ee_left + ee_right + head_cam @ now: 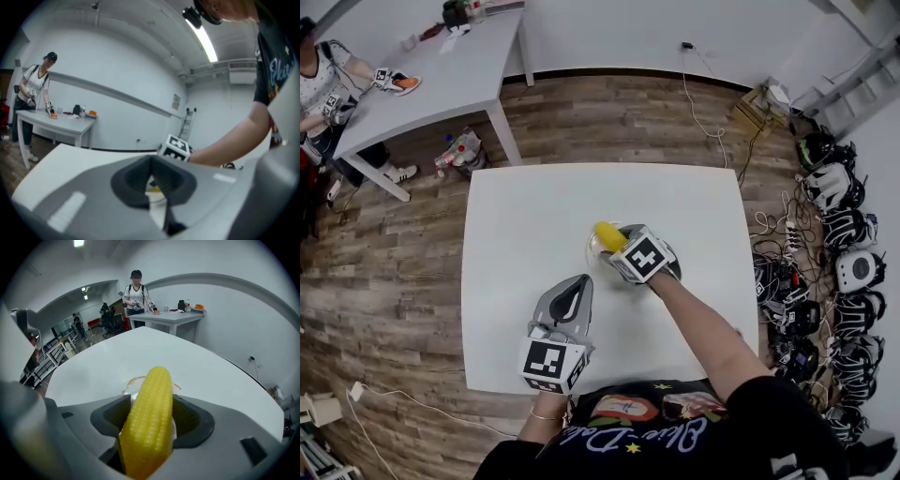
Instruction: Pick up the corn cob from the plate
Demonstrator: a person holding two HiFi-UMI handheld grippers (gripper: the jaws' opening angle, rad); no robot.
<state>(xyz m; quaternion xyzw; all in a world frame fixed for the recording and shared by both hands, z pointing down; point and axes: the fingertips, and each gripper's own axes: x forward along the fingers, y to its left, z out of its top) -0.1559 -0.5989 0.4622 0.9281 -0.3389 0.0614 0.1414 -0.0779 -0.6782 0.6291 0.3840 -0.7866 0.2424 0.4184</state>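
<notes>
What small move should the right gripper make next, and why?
Probably close the right gripper on the corn cob. The cob already lies between its open jaws, with one pad on each side, and it is not yet gripped. The plate is beneath it, so closing should come before any lift.

Bright, even room light; shadows on the worktop are faint. A strip lamp glares at 1 o'clock in the left gripper view. Both gripper views bulge, darkening at the rims; the left claw looks blurred, the corn cob sharp.
</notes>
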